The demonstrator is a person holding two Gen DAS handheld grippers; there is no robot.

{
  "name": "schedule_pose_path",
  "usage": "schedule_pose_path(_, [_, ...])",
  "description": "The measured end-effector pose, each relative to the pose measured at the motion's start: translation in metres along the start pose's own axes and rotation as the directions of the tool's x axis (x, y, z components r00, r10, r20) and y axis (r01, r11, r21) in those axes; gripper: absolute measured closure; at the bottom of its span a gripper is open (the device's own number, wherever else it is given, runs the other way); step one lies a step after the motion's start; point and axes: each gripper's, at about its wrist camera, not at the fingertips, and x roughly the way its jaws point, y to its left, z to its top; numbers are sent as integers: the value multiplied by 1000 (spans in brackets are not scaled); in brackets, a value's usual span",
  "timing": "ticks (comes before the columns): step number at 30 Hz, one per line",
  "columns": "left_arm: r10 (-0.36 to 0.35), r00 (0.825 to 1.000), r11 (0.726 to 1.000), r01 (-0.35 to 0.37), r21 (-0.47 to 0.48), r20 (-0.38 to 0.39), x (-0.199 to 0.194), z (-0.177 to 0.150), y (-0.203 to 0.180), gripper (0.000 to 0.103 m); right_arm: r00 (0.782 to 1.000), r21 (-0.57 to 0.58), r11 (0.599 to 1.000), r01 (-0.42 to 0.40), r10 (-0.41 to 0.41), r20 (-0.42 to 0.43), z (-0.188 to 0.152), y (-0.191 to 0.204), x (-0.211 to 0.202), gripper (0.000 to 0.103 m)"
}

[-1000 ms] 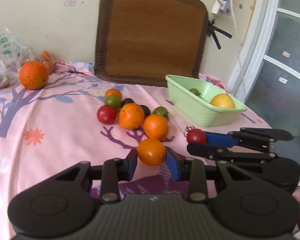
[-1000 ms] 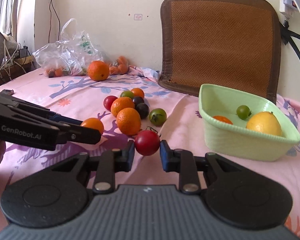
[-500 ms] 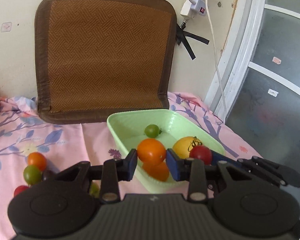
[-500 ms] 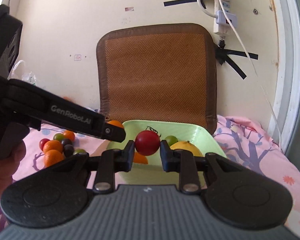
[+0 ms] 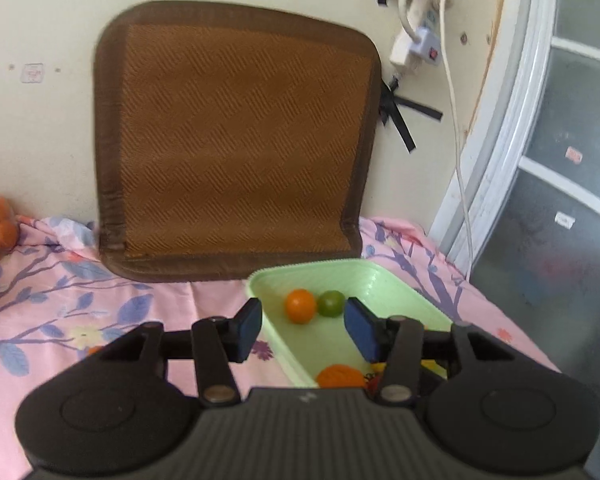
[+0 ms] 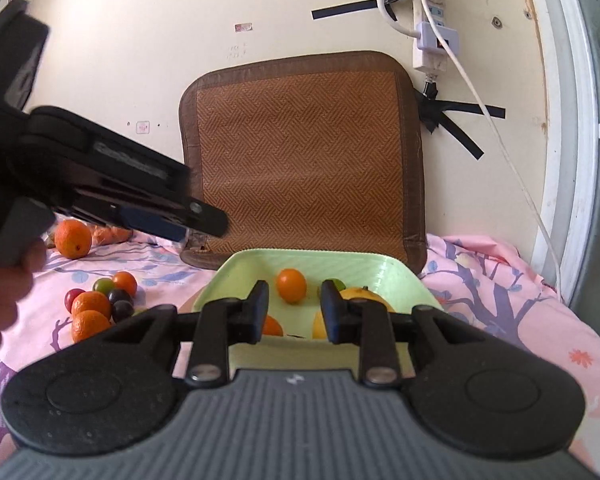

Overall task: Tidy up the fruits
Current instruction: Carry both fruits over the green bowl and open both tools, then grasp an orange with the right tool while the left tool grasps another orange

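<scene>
A light green tray (image 5: 364,276) (image 6: 380,268) sits on the pink cloth by the brown mat. In it lie an orange (image 5: 300,306) (image 6: 291,285), a green tomato (image 5: 331,303), another orange (image 5: 340,376) (image 6: 271,326) and a yellow lemon (image 6: 358,294). My left gripper (image 5: 304,330) is open and empty above the tray's near left corner; it also shows in the right wrist view (image 6: 196,220). My right gripper (image 6: 294,310) is open and empty above the tray's near edge. The red tomato is barely visible, low in the left wrist view.
A cluster of oranges and small tomatoes (image 6: 100,304) lies on the cloth left of the tray. A large orange (image 6: 73,239) sits further back left. A brown woven mat (image 6: 300,160) leans on the wall. A power strip and cable (image 6: 436,36) hang at right.
Both grippers have opened. The orange has left my left gripper and the red tomato my right one; both now lie in the tray. Both grippers rose slightly.
</scene>
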Motion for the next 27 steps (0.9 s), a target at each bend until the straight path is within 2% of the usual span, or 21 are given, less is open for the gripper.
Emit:
schedule_pose_path(4, [109, 993, 992, -107, -66, 36, -51, -4, 51, 57, 997, 13, 997, -80, 79, 15, 7, 8, -10, 72])
schedule_pose_path(6, [166, 986, 983, -163, -86, 19, -67, -13, 74, 57, 990, 11, 990, -141, 141, 7, 10, 17, -12, 72])
schedule_pose_path(8, [206, 978, 971, -207, -116, -19, -74, -23, 94, 57, 971, 17, 972, -233, 234, -43, 13, 32, -7, 72])
schedule_pose_path(10, [202, 978, 963, -209, -169, -59, -76, -33, 112, 57, 946, 33, 951, -308, 310, -95, 11, 46, 0, 72])
schedule_pose_path(12, [165, 984, 959, -177, -222, -71, -78, -40, 122, 57, 927, 38, 938, -344, 346, -146, 8, 59, 9, 72])
schedule_pose_path(14, [128, 990, 961, -139, -237, -64, -77, -42, 121, 57, 913, 24, 932, -361, 359, -194, 5, 73, 18, 71])
schedule_pose_path(17, [92, 994, 976, -103, -193, -64, -68, -41, 103, 57, 895, -9, 924, -382, 368, -252, 3, 92, 27, 70])
schedule_pose_path(20, [96, 993, 987, -105, -125, -75, -54, -41, 87, 57, 884, -33, 922, -385, 358, -299, 1, 103, 38, 57])
schedule_pose_path(23, [90, 990, 988, -103, -117, -106, -41, -44, 80, 57, 881, -48, 926, -375, 340, -329, -2, 111, 47, 59])
schedule_pose_path(24, [92, 989, 988, -104, -110, -112, -37, -45, 78, 57, 882, -49, 928, -370, 334, -333, -2, 111, 48, 68])
schedule_pose_path(27, [110, 986, 991, -120, -68, -126, -29, -50, 70, 57, 888, -43, 934, -355, 323, -328, -2, 104, 46, 69])
